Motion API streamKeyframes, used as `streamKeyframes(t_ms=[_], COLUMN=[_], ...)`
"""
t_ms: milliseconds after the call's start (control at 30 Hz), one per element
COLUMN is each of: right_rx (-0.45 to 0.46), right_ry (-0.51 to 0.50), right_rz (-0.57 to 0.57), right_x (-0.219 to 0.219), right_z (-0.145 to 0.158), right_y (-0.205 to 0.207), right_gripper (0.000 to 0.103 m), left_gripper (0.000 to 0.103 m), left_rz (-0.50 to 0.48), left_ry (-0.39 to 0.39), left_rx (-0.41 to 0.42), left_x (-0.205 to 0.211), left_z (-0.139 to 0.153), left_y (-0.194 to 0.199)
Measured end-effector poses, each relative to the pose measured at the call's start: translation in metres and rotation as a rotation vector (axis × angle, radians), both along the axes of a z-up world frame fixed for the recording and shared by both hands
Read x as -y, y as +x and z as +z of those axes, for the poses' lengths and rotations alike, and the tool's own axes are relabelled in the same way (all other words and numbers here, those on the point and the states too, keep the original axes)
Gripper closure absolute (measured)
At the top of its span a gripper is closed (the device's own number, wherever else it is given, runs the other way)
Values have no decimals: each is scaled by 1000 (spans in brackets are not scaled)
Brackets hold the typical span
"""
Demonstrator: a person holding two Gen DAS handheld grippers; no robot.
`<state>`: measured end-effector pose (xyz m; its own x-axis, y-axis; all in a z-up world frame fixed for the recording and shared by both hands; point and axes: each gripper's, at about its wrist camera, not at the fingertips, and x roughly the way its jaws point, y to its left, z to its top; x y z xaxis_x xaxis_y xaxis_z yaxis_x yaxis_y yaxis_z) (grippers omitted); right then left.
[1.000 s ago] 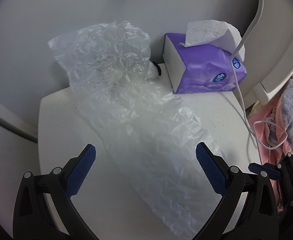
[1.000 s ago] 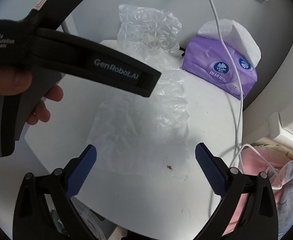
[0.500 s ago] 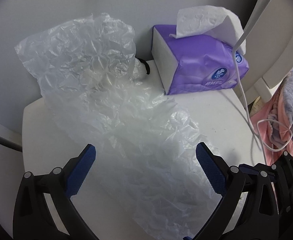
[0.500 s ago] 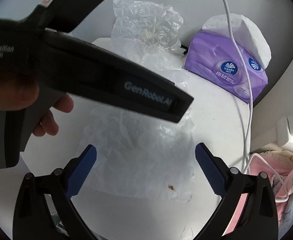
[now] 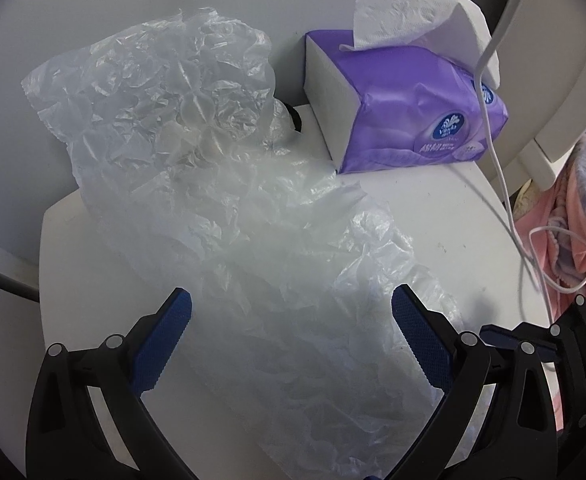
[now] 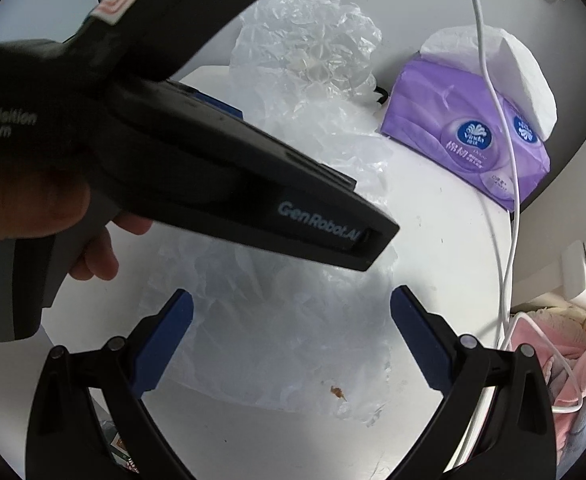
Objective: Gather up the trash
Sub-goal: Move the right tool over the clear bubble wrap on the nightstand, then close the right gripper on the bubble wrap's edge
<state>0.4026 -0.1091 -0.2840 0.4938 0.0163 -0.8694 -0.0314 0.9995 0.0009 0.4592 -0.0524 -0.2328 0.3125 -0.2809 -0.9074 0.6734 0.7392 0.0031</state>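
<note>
While I watch both wrist feeds, my left gripper (image 5: 291, 336) sits low over the crumpled clear plastic sheet (image 5: 229, 216) with its blue-padded jaws spread wide, nothing between them but the film lying beneath. That sheet covers much of the white table (image 5: 65, 264), its far end rearing up against the pale wall and its near end running toward the table's front edge. My right gripper (image 6: 291, 334) is likewise spread apart, hovering above the near part of the same plastic, where a small brown speck (image 6: 337, 391) shows on or under the film; I cannot tell which from this angle. In the right wrist view the black body of the left gripper crosses the upper left of the picture, held by a hand (image 6: 41, 216) whose fingers curl under the grey handle. At the back right of the table stands a purple tissue pack (image 5: 409, 108) with a white tissue (image 5: 413, 16) sticking out of its top, just beside the raised end of the plastic. A white cable (image 5: 497, 168) hangs down in front of the pack and loops off the table's right side, over pink fabric (image 5: 561, 232) lying beyond the edge. A small black object (image 5: 295, 118) peeks out between the plastic and the pack.
</note>
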Motion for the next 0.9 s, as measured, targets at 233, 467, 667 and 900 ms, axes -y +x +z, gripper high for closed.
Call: streamKeyframes(t_ms=[233,467,667,900], right_rx=[2,13,17,25], right_ry=[-7,0,-3,-7], right_rz=[-11,-24,-20,-13], right_x=[-10,1,6,14], right_z=[-8,-5,-4,0], right_y=[-9,-11,-9,-19], right_gripper=[20,31,39,57], left_gripper=[6,6,6,9], left_rz=[17,34,54,48], left_ry=[-5,-8,-21,-34], left_rx=[10,20,11,-1], left_x=[6,4,-2,-5], left_z=[-7,-8,-7,-5], left_y=[-9,-17,-19,-19])
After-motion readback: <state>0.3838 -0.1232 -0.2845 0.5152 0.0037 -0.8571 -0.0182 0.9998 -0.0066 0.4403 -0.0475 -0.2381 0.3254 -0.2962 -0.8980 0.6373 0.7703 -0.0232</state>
